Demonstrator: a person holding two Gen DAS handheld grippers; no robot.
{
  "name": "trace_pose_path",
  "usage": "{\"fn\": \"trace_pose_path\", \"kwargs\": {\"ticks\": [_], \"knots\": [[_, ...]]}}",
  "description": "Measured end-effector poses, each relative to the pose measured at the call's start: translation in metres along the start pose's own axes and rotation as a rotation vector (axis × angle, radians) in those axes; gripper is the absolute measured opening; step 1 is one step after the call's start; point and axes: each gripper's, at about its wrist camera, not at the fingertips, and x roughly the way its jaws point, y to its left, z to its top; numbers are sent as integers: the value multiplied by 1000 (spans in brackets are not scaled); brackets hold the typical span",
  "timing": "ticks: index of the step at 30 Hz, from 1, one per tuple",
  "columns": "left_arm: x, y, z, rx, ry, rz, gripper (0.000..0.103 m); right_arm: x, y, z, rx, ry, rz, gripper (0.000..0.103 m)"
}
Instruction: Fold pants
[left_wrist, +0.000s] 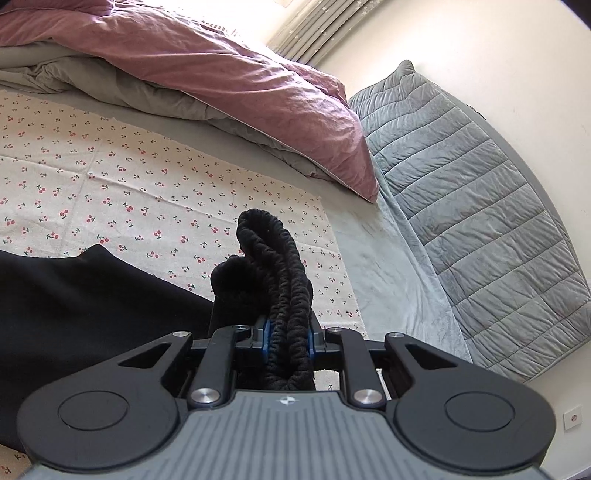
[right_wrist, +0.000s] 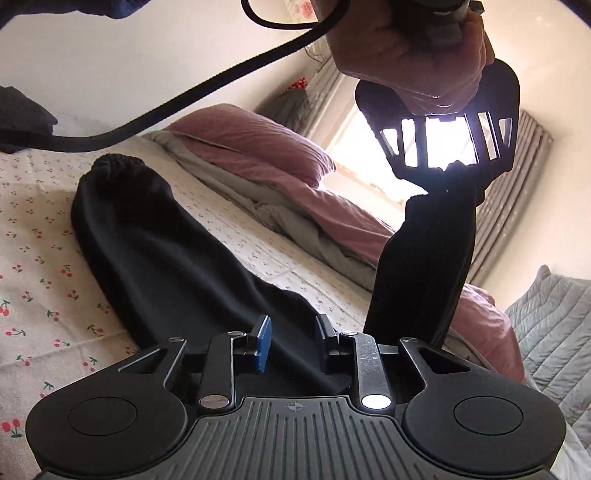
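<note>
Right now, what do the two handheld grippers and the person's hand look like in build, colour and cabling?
Both grippers match: the left gripper and right gripper have black linkage arms with silver pivot screws, round black side housings, a ribbed grey body bearing a small crosshair mark, and blue finger pads. A black ribbed cable loops overhead. The hand is bare; no sleeve shows.

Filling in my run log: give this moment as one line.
left gripper: shut on pants cuff, lifted | right gripper: open, empty | pants: other leg flat on cherry-print sheet
</note>
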Motion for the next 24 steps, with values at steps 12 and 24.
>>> {"fn": "trace_pose_path", "kwargs": {"ticks": [12,24], "knots": [[-8,52,-3,-90,-35,-14,12,63,-40,-50,-35,393,-319,25],[67,161,-68,-12,81,131,13,60,-44,-74,-80,607,-260,21]]}}
